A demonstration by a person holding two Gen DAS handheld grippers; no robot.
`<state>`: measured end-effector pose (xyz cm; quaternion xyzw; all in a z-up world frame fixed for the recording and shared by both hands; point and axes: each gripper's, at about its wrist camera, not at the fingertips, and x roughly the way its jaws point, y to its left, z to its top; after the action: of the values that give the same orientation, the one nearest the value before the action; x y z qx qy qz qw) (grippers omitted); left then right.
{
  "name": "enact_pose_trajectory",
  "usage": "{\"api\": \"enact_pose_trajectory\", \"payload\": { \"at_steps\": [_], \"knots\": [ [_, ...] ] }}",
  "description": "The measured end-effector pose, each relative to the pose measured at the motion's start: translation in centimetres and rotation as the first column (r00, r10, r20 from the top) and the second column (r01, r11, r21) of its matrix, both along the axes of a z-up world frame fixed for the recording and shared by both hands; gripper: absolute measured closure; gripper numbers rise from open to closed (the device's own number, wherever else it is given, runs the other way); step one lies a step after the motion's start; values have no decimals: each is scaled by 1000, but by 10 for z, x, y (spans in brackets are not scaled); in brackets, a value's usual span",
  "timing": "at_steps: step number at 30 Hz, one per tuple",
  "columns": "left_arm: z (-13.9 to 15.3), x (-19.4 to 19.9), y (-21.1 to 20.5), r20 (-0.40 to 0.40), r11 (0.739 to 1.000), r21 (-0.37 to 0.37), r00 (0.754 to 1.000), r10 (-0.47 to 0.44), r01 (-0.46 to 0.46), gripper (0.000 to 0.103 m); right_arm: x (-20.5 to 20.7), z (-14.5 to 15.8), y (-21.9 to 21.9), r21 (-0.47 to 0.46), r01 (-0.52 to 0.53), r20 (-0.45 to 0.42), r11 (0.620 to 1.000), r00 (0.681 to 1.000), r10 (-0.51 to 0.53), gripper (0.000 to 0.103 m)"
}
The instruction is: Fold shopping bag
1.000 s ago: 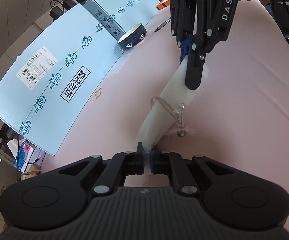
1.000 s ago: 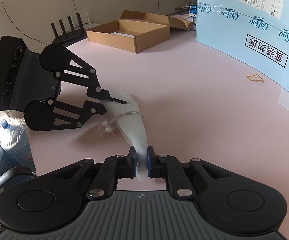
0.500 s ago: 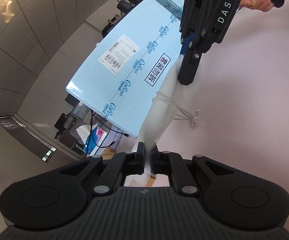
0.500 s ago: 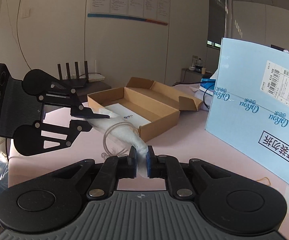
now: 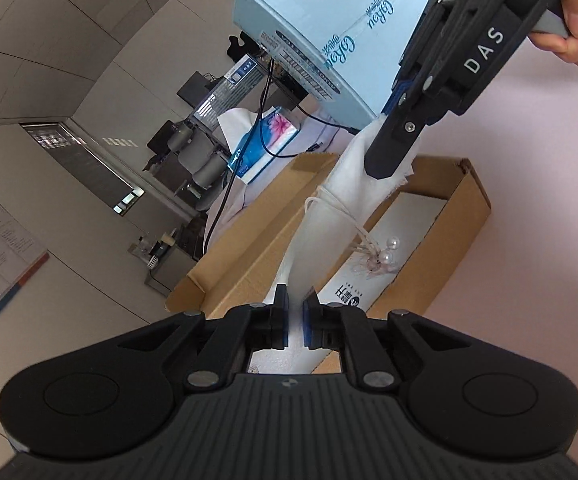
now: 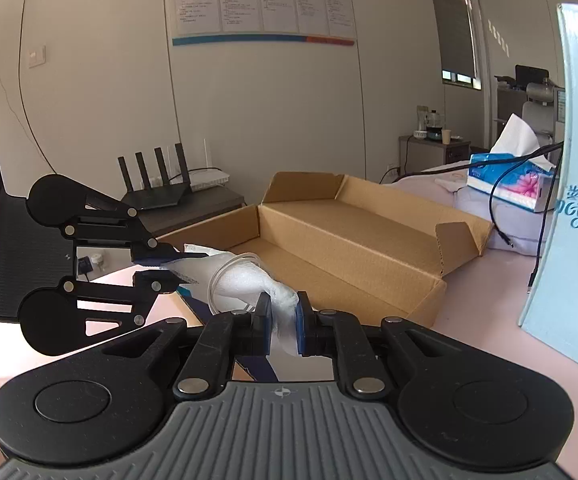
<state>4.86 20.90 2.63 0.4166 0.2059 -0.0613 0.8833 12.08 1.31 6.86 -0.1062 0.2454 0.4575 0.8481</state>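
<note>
Bag: shopping bag [image 5: 321,224], rolled and tied, I hold over cardboard box [image 6: 353,248].
Claws: left gripper [image 5: 296,316], right gripper [image 6: 281,322] pinch its ends; right's jaws easing apart.
Remaining: I judge only the drop.

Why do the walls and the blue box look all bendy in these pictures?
Both wrist cameras have fisheye lenses, so straight lines curve near the edges: in the left wrist view the wall panels bow, in the right wrist view the blue box leans and bulges. Both views are sharp in even daylight, and the corners are dark.
</note>
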Motion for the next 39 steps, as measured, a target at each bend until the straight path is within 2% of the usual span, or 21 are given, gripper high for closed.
{"api": "enact_pose_trajectory", "payload": {
  "at_steps": [1, 5, 6, 8, 11, 13, 17, 20, 21, 22, 24, 26, 28, 30, 32, 33, 36, 39],
  "knots": [
    [-2, 1, 2, -7, 1000, -4, 1000, 3, -3, 96, 2, -3, 2, -6, -6, -8, 1000, 1000, 6, 92],
    [-5, 6, 8, -10, 1000, -24, 1000, 15, -15, 94, 5, -11, 6, -34, -24, -50, 999, 998, 23, 76],
    [-5, 6, 9, -9, 999, -30, 1000, 17, -17, 92, 2, -12, 6, -46, -34, -48, 998, 998, 32, 76],
    [-4, 5, 10, 3, 999, -33, 1000, 27, -27, 83, -3, -13, 4, -64, -45, -43, 997, 998, 42, 74],
    [-3, 2, 10, 22, 998, -35, 999, 47, -46, 67, -8, -13, -2, -76, -39, -38, 996, 999, 36, 65],
    [-2, -1, 11, 39, 998, -30, 998, 58, -57, 62, -12, -14, -6, -84, -34, -35, 996, 999, 32, 61],
    [0, -6, 12, 75, 997, -14, 994, 77, -76, 42, -13, -11, -11, -83, -24, -25, 996, 999, 22, 53],
    [6, -8, 14, 80, 995, -33, 992, 95, -93, 32, -17, -6, -16, -77, -18, -8, 997, 1000, 17, 45],
    [8, -10, 15, 76, 994, -49, 992, 104, -100, 24, -19, -4, -18, -70, -16, 0, 997, 1000, 16, 44],
    [10, -12, 16, 72, 992, -64, 991, 112, -107, 23, -21, -2, -20, -61, -13, 8, 998, 1000, 14, 43],
    [14, -18, 15, 74, 987, -106, 989, 132, -124, 23, -26, 3, -24, -37, -3, 23, 999, 1000, 4, 30],
    [18, -26, 14, 74, 977, -162, 985, 155, -142, 22, -31, 7, -29, -5, 7, 37, 1000, 999, -7, 21],
    [22, -36, 13, 66, 947, -275, 980, 189, -164, 18, -41, 11, -36, 33, 21, 47, 999, 999, -22, 12],
    [25, -49, 10, 47, 900, -394, 973, 225, -189, 12, -52, 15, -45, 77, 36, 50, 996, 998, -39, 2],
    [24, -64, 6, 52, 853, -477, 962, 267, -211, 5, -62, 17, -55, 126, 48, 45, 991, 998, -54, 0],
    [22, -72, 2, 55, 821, -523, 953, 299, -228, 5, -69, 18, -61, 148, 54, 37, 987, 997, -61, 0],
    [17, -87, -12, 25, 757, -581, 923, 383, -298, 5, -86, 21, -77, 175, 72, 4, 982, 997, -74, 0],
    [13, -95, -25, 20, 727, -580, 886, 464, -368, 0, -101, 22, -87, 172, 73, -20, 982, 997, -71, 0]
  ]
}}
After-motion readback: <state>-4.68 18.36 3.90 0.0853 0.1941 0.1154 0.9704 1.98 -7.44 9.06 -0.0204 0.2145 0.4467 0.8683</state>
